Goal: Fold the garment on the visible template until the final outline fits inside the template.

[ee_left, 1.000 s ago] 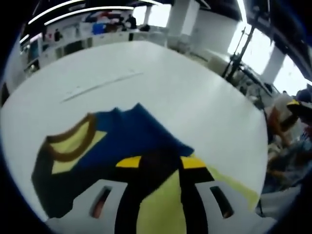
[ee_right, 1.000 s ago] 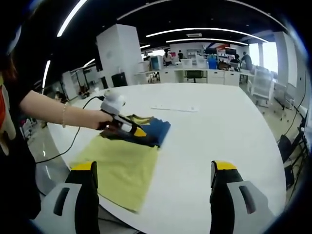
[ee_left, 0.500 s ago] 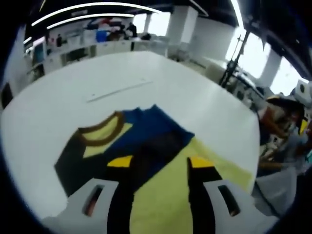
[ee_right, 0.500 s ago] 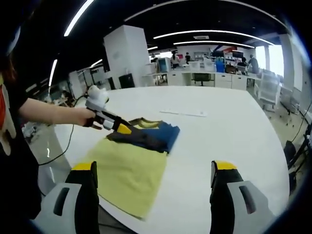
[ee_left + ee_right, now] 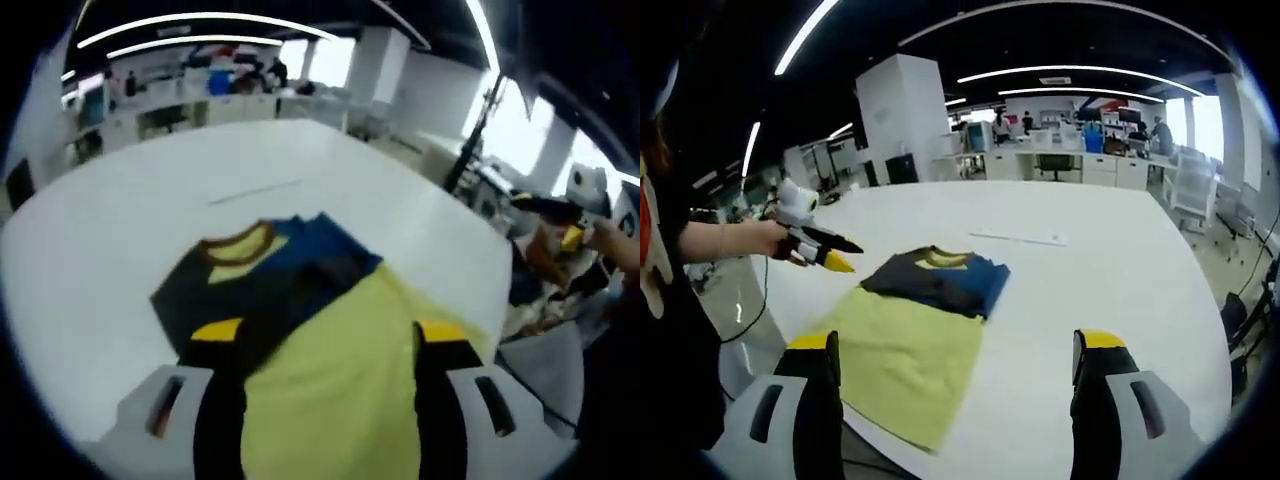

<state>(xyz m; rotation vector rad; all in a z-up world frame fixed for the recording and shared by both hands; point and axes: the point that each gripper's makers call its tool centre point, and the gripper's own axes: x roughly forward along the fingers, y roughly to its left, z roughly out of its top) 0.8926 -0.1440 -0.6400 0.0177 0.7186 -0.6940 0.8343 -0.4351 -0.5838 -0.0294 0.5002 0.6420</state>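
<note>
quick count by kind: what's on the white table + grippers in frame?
Folded garment, navy and dark with a yellow neckline: 1
Yellow template mat: 1
Thin white strip lying on the white table: 1
Grippers: 2, the left gripper held off beside the garment, the right gripper jaws wide apart
Total: 5

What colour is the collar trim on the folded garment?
Brown, round a pale yellow neck patch on the collar; the garment is dark navy and blue. Clearest in the left gripper view.
</note>
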